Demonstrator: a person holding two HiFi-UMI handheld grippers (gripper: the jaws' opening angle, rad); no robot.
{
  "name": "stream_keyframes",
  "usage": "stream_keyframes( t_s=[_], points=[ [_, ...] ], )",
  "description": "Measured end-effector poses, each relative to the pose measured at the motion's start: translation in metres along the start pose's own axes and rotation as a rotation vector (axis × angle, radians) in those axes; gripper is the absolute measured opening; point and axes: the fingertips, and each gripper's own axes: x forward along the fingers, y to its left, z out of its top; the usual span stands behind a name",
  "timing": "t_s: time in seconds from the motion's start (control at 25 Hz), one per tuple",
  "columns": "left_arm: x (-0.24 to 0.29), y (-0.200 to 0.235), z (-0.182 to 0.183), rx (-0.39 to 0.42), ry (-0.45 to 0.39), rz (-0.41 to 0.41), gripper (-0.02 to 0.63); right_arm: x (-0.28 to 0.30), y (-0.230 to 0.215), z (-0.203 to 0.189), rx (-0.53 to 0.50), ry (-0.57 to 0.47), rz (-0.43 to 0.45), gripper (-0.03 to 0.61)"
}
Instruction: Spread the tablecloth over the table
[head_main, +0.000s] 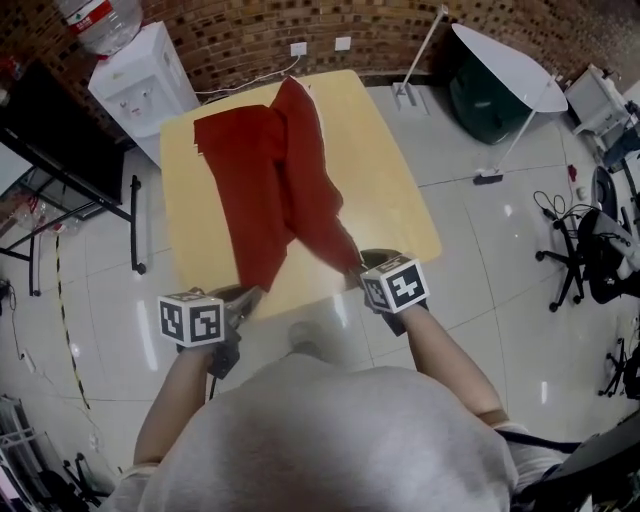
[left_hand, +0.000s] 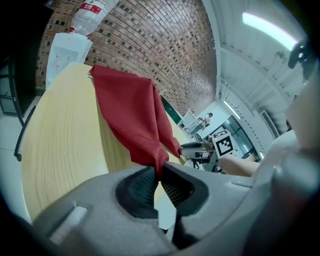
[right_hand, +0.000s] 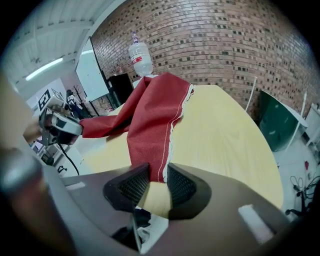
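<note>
Tablecloth (head_main: 270, 170) lay bunched along the table (head_main: 400, 200), its near end being taken up for spreading.

The left hand-held gripper (left_hand: 159, 175) was pinched shut on one corner at the table's near edge. The right hand-held gripper (right_hand: 157, 172) stood spread around the hemmed edge, not yet gripping. The next move likely called for closing it, then drawing both corners apart toward the near corners, with bare tabletop either side.
</note>
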Motion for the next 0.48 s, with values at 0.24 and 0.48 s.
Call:
stream_keyframes(
  t_s=[0.24,0.48],
  points=[
    [-0.011,0.0,0.009,-0.012,-0.01,-0.005,0.014,-0.003,0.008,-0.001,0.024,0.051,0.007,0.034],
    [-0.027,0.002,0.04,0.007,-0.049,-0.023,0.012,-0.037,0.006,0.038,0.147,-0.044,0.049,0.029]
  ],
)
